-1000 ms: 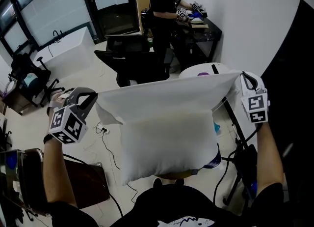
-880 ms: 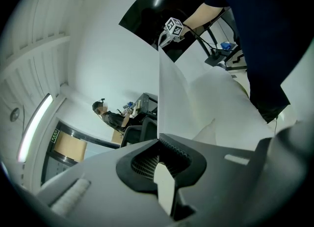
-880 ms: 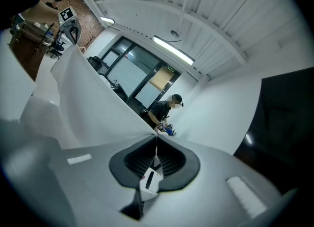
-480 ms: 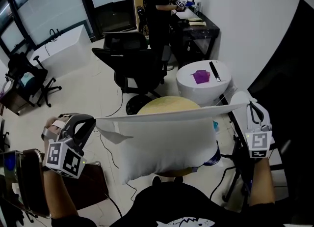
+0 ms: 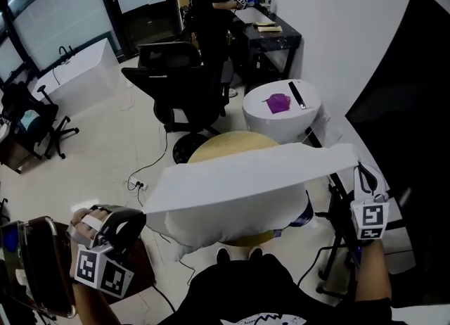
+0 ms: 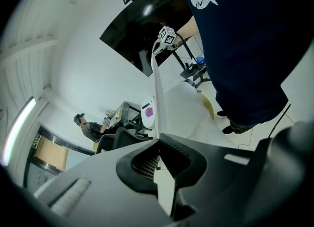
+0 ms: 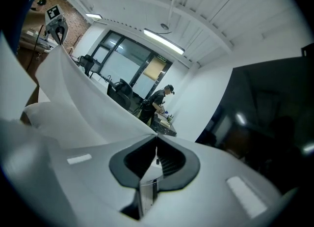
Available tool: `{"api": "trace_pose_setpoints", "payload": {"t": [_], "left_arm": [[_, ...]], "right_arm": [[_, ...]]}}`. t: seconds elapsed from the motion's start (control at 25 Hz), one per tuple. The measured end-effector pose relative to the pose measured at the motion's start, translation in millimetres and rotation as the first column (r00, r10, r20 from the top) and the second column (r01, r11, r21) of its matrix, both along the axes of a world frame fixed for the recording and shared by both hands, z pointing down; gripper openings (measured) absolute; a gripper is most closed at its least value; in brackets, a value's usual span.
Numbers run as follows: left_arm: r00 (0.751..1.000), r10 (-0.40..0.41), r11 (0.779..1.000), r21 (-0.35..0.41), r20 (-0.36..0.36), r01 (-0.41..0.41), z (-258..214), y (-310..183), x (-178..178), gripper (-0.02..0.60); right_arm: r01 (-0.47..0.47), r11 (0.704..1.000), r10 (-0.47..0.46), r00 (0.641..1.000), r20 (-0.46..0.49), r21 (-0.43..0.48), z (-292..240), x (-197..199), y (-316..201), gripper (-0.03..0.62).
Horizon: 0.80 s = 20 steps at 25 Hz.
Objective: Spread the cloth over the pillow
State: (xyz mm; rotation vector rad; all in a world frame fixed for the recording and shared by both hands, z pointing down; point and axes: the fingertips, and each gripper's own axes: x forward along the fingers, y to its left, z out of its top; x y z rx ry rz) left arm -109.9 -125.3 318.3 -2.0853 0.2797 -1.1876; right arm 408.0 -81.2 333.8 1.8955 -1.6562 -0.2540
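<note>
I hold the thin white cloth (image 5: 246, 176) taut over the plump white pillow (image 5: 232, 219) on the round yellow worktop (image 5: 211, 149), its long axis running from left gripper (image 6: 158, 138) to right gripper (image 7: 156, 136). Both jaws clench a corner; the pillow lies below, between them.

Office: swivel chair (image 5: 174, 77), desk (image 5: 275, 36) (glass partitions (image 5: 53, 17)).

Ahead of you, a person in black (image 5: 207, 0) stands at a black desk (image 5: 273, 36), a black office chair (image 5: 176, 81) nearby, and a round white table (image 5: 261, 121) bears a purple object (image 5: 278, 103) beyond a yellow tabletop (image 5: 225, 146).
</note>
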Motion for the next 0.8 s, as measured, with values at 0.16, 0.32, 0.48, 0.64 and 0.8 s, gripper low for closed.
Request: {"api": "trace_pose_setpoints", "payload": {"t": [0.16,0.32,0.48,0.64,0.8], "left_arm": [[0.999,-0.047,0.997,-0.055,0.007,0.047,24,29,-3,0.0],[0.991,-0.132,0.984,-0.119,0.038,0.136,58,56,-6,0.0],[0.976,-0.21,0.954,-0.206,0.058,0.218,105,89,-8,0.0],[0.962,-0.252,0.919,-0.286,0.104,0.271,151,122,-6,0.0],[0.95,-0.291,0.887,-0.34,0.108,0.311,187,143,-5,0.0]], "right_arm": [[-0.005,0.999,0.007,0.999,0.05,-0.032,24,-2,31,0.012],[0.009,0.997,0.003,0.989,0.149,-0.079,61,-6,61,0.012],[0.046,0.99,-0.02,0.981,0.194,-0.133,99,-2,81,0.012],[0.083,0.977,-0.058,0.99,0.128,-0.197,130,-2,104,0.012],[0.112,0.969,-0.079,0.985,0.151,-0.221,162,-1,122,0.012]]}}
